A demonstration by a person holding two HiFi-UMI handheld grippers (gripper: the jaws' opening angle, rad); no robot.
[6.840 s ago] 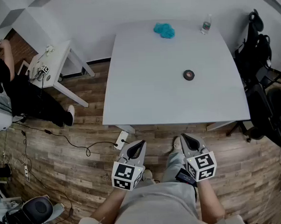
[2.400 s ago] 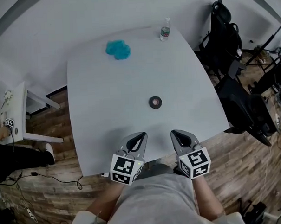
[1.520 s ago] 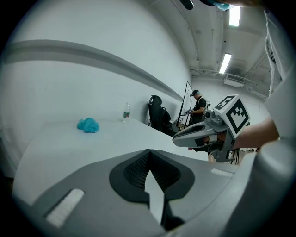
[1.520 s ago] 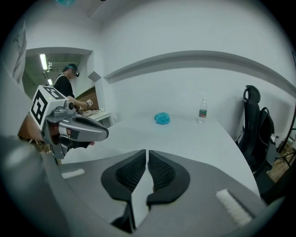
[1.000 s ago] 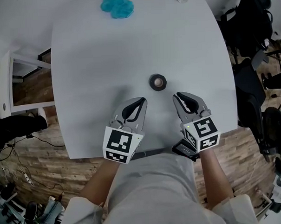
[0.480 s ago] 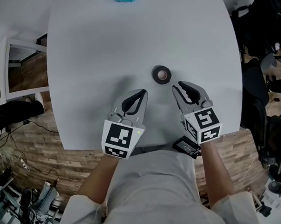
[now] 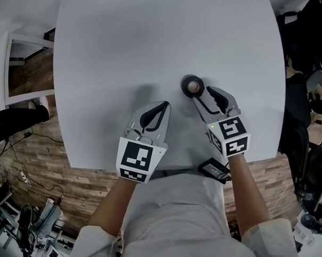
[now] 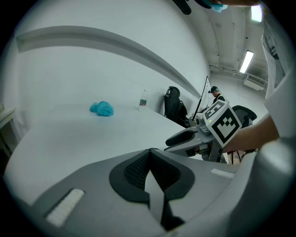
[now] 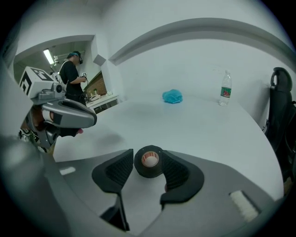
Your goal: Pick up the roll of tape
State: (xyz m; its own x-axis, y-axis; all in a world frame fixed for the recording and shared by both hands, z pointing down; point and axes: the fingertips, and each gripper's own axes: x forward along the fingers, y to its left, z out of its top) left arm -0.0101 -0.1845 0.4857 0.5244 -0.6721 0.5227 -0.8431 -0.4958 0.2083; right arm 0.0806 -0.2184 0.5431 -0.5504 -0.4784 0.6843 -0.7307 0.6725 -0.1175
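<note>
Tape roll (image 9: 149, 162) amid bare table (image 7: 120, 58), between opening right claw (image 9: 148, 159) jaws; left claw (image 8: 149, 156) closed.

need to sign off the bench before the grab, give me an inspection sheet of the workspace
surface: white table, bare apart from three things
job's things: roll of tape, black, lying flat on the table's near half
clutter: blue cloth and water bottle at the far edge, well away from the tape
grippers: left gripper shut, empty; right gripper jaws opening, tape between its tips, not yet gripped
cables: black cable on the floor, left of the table
surroundings: wooden floor, black chairs at right, a person standing in the background
</note>
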